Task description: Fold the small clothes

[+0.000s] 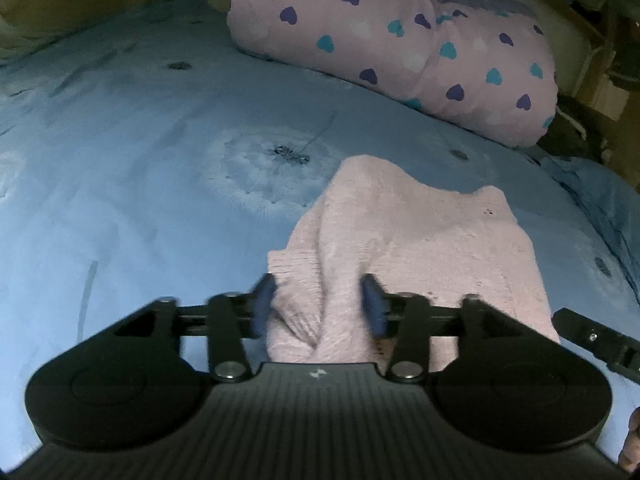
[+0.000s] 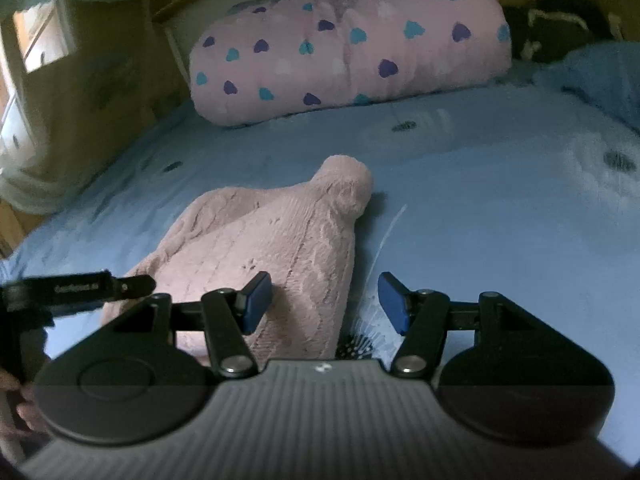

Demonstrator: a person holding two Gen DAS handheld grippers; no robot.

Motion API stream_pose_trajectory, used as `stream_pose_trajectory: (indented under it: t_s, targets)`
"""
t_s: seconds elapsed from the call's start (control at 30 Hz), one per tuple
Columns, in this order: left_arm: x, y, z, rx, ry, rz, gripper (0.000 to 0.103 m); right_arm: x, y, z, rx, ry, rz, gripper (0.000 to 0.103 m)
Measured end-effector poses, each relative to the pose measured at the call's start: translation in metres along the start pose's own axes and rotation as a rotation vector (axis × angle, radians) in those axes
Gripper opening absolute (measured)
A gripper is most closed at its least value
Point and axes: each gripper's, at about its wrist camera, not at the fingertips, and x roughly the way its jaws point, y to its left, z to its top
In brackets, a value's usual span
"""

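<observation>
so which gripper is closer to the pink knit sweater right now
Left. The left gripper is open with the pink knit sweater bunched between its fingers. The right gripper is open over the sweater's right edge, one finger above knit, the other above the blue bedsheet.

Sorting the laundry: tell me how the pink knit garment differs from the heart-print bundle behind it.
The pink knit garment is plain and cable-textured; the heart-print bundle carries teal and purple hearts on smooth fabric. The garment lies low and close to the tongs; the bundle sits plump at the far end. Both are pink and rest on the blue bedspread.
</observation>
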Motion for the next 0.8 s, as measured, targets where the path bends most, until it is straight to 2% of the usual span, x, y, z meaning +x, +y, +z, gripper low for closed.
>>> stream_pose_trajectory:
  t_s: [0.03, 0.1, 0.23, 0.4, 0.53, 0.63, 0.7, 0.8]
  targets:
    - [0.001, 0.002, 0.000, -0.012, 0.004, 0.001, 0.065, 0.000, -0.002, 0.000, 0.023, 0.005, 0.003, 0.061]
    - [0.000, 0.007, 0.001, -0.037, 0.010, -0.009, 0.068, 0.003, -0.007, 0.004, 0.059, 0.020, 0.009, 0.062]
    - [-0.001, 0.012, 0.011, -0.074, -0.016, -0.054, 0.069, 0.008, -0.008, 0.029, 0.068, -0.013, -0.017, 0.062]
    - [0.010, 0.013, 0.028, -0.090, -0.031, -0.042, 0.070, 0.026, -0.023, 0.052, 0.157, 0.003, -0.024, 0.062]
    - [0.032, 0.002, 0.049, -0.078, -0.036, -0.053, 0.070, 0.034, -0.042, 0.047, 0.299, -0.040, -0.019, 0.065]
    - [0.057, -0.012, 0.062, -0.081, -0.038, -0.009, 0.070, 0.050, -0.057, 0.039, 0.434, 0.004, 0.006, 0.065]
    - [0.075, -0.018, 0.067, -0.103, -0.020, 0.013, 0.070, 0.060, -0.059, 0.035, 0.463, 0.024, 0.013, 0.065]
    - [0.101, -0.018, 0.071, -0.164, 0.056, -0.048, 0.068, 0.071, -0.058, 0.028, 0.469, 0.039, 0.006, 0.065]
